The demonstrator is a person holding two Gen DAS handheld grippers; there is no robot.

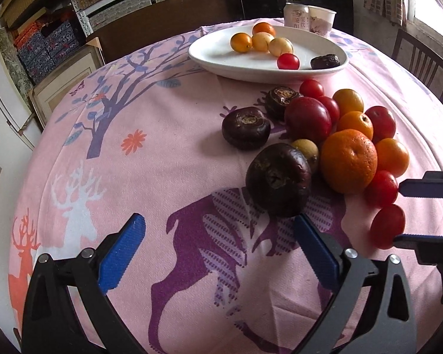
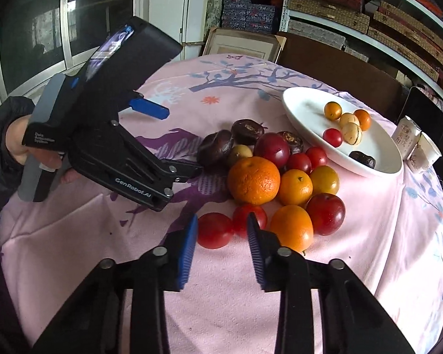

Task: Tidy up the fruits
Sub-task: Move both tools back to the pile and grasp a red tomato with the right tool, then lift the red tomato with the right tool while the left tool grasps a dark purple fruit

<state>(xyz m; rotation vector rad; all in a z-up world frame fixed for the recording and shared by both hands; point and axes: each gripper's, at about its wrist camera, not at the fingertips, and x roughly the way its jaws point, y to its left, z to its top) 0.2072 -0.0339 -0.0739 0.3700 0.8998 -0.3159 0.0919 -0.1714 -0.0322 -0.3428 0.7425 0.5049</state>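
The tablecloth (image 1: 168, 153) is pink, printed with purple, white and orange deer and a blue-leaved tree. On it lie orange mandarins (image 2: 254, 180), red cherry tomatoes (image 2: 215, 230) and dark purple-brown water chestnuts (image 1: 279, 179). The plate (image 1: 218, 56) is white, and both grippers are black with blue ribbed pads (image 1: 121, 253).

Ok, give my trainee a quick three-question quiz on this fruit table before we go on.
1. True or false: the right gripper is shut on a tomato.
2. How many pieces of fruit lie on the white plate: A four, B six, C nine?
3. Fill in: the biggest orange lies on the ____, not on the plate.

Key: 1 false, it is open, with the red tomato just ahead of its fingertips. 2 B. 3 tablecloth.
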